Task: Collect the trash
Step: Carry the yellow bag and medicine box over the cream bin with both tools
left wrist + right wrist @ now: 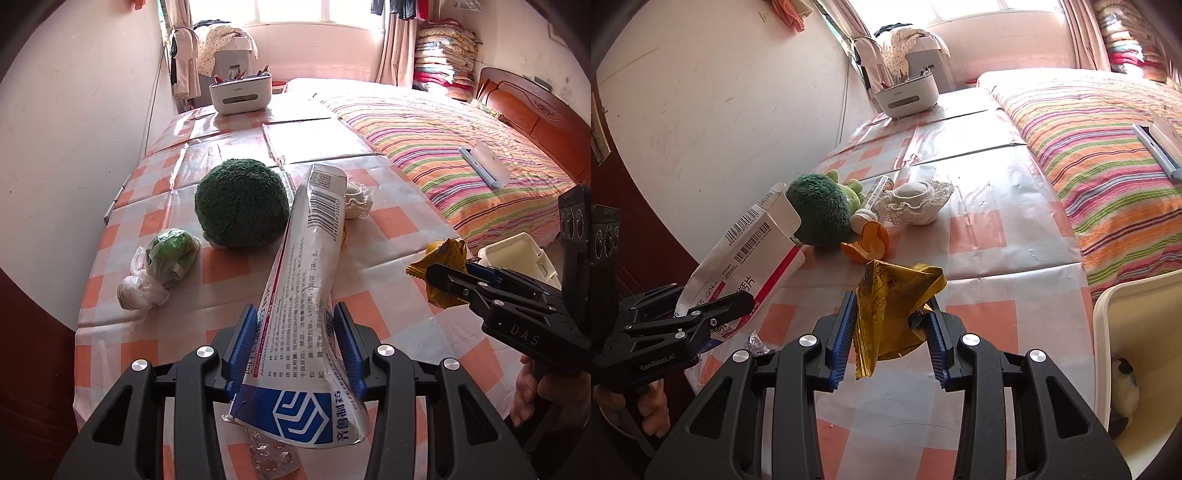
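The left gripper (pixel 299 343) is clenched on a flattened white medicine box (pixel 308 280), its blue pads pressing both long edges; the box is lifted clear of the checked tablecloth (pixel 388 221) and tilts up and away from the camera. The right gripper (pixel 892 332) is clenched on a crumpled yellow foil wrapper (pixel 894 306), held above the table edge. Just beyond that gripper, at the table's right side, stands an open cream bin (pixel 1123 332).

Items resting on the tablecloth:
- a used blister pack (pixel 271 456), directly below the held box
- a knotted plastic bag with green contents (pixel 162 266), left of the box
- a green plush toy (pixel 242 201), behind the bag
- orange peel (pixel 870 243), just beside the plush toy
- a lace-trimmed white dish (pixel 914 205), behind the peel
- a white organiser with pens (pixel 240 92), at the far end
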A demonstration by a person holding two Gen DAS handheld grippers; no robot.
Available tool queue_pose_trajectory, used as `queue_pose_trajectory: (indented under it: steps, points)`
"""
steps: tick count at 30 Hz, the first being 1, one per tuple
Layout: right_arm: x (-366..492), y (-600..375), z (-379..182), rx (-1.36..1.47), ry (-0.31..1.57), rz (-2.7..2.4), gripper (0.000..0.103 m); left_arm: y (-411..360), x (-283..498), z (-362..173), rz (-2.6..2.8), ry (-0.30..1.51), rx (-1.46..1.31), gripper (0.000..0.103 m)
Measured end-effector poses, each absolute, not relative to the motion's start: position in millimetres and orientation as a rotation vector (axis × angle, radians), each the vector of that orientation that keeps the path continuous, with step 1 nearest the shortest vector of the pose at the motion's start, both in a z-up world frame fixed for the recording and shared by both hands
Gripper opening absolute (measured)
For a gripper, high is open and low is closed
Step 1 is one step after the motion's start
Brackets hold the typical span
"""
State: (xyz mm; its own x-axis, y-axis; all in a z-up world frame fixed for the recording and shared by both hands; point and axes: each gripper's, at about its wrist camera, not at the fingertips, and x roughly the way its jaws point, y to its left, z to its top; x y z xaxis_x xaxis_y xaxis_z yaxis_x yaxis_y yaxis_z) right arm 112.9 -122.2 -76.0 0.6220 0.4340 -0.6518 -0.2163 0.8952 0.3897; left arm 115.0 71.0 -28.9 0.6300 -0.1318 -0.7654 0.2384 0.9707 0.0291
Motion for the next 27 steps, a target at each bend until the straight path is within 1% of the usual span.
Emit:
queue_pose_trajectory:
  steps: [15,27]
  points:
    - [101,-171,-66,0.353,0.73,0.263,0.035,6,81,-13,-0.366,0.794,0.101,0.042]
    - [79,-224,-71,0.433,0.675,0.123,0.035,-34,67,-11,-0.463,0.805,0.105,0.042]
